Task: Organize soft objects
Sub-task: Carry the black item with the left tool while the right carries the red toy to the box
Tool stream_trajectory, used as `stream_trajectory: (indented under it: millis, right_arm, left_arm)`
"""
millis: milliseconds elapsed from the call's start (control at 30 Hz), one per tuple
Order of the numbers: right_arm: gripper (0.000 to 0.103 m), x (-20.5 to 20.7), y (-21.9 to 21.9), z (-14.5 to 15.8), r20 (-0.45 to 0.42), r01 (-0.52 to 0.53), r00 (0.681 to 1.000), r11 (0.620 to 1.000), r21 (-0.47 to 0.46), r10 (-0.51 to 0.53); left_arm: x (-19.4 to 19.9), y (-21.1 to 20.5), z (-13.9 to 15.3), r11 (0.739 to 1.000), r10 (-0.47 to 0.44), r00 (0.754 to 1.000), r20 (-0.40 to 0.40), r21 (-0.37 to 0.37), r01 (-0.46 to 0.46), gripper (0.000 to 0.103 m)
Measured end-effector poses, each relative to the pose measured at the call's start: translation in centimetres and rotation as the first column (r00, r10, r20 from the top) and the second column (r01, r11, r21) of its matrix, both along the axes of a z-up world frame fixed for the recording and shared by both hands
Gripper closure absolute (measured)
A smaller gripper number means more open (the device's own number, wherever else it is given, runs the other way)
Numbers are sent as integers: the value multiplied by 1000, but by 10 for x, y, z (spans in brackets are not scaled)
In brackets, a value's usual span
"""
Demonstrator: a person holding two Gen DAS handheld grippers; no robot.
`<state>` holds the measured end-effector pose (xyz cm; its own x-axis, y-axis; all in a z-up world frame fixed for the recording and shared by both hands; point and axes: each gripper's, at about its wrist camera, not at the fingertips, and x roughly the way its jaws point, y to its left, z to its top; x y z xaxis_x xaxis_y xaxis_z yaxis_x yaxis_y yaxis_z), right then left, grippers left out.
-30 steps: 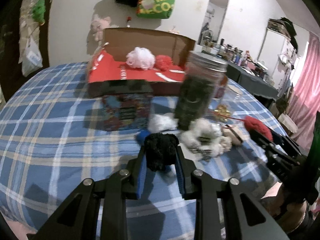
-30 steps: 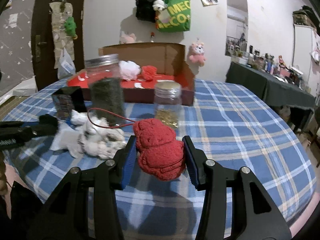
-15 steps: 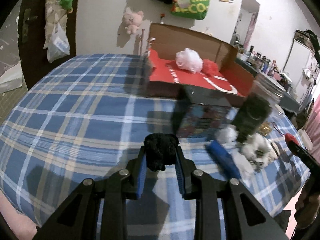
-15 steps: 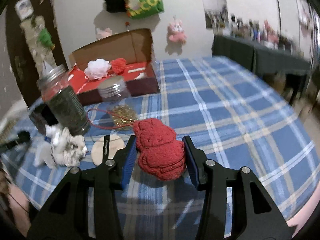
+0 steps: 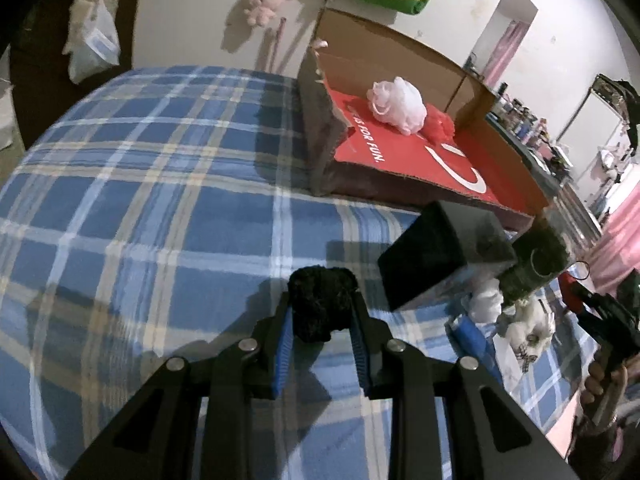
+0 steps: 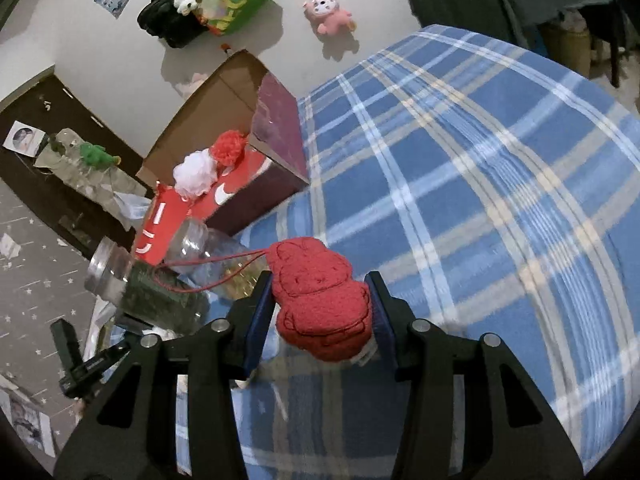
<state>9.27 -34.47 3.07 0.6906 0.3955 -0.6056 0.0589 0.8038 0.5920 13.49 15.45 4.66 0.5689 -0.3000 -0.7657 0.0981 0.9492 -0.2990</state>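
Over the blue plaid bed (image 5: 160, 200), left tongs (image 5: 322, 314) are pinching a black pompom (image 5: 320, 304); right tongs (image 6: 320, 300) are squeezing a red plush (image 6: 320, 300), shoebox (image 5: 400, 64) nearby.

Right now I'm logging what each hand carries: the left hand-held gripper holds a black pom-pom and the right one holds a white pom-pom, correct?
Only the colour on the right is wrong. The right hand-held gripper holds a red plush charm with a red cord, as the right wrist view shows. The white pom-pom lies in the cardboard box. The left hand-held gripper does hold the black pom-pom.
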Motion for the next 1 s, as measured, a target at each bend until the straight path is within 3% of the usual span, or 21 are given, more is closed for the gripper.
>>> stream_trajectory:
  millis: [467,633,1000]
  right_arm:
    - [58,67,5,26,-55,-152,986,985,80,157]
    - [58,85,13,34,-80,-206,974,977,63,211]
    - [58,109,34,48,-139,-321,938,947,1,318]
  left_arm:
    - [42,6,21,983,-173,984,-32,-65,171,75]
    - [57,7,31,977,-208,978,-31,-60,206,75]
    - [81,-11,42,939,-345,937,-47,-25,344,75]
